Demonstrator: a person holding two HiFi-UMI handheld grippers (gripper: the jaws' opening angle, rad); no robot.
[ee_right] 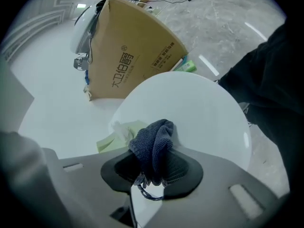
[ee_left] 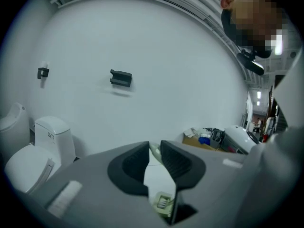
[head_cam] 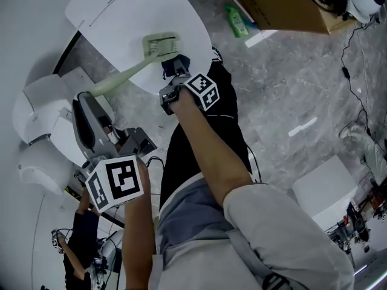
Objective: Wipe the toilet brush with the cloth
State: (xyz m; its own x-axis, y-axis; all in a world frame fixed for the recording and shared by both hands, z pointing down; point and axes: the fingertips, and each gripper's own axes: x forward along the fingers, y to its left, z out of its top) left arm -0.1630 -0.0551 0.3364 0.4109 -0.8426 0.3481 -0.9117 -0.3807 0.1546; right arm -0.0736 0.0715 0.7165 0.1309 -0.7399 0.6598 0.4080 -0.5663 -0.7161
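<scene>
Right gripper view: cloth (ee_right: pixel 153 148) between jaws

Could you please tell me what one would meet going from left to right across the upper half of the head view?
White ceramic toilet → pale green plastic toilet brush → right tool gripping a dark blue knitted cloth → green plastic bottle → brown cardboard box.

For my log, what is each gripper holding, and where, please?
Left gripper: pale green plastic toilet brush, by its handle. Right gripper: dark blue knitted cloth, bunched between the fingers.
</scene>
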